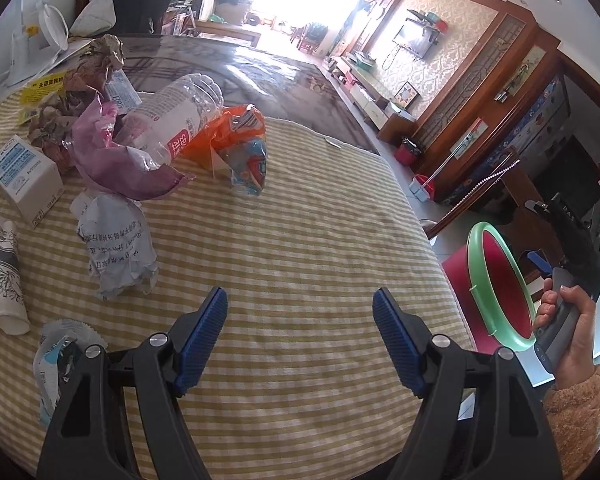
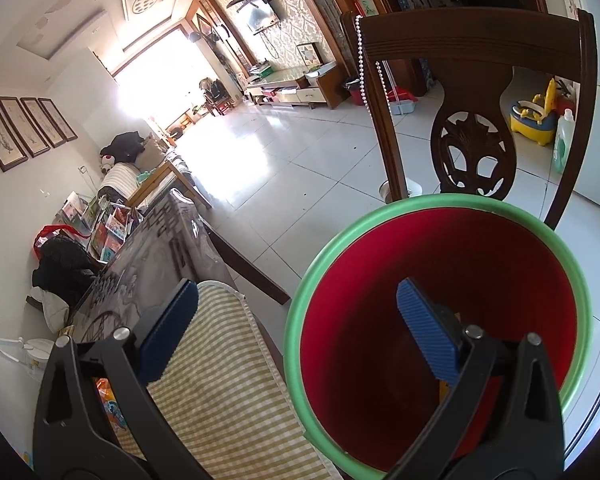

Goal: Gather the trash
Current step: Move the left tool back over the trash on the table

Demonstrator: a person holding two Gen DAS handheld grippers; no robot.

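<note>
Most of the job is left for you: the striped yellow-and-white cloth-covered table holds nearly all the litter. Your red bin with the green rim waits beside the table edge, something yellowish barely visible inside. Off left lie the clear plastic bottle, crumpled grey newspaper and orange wrapper. Your left gripper gapes empty over bare cloth; your right gripper hangs open, empty, above the bin.
</note>
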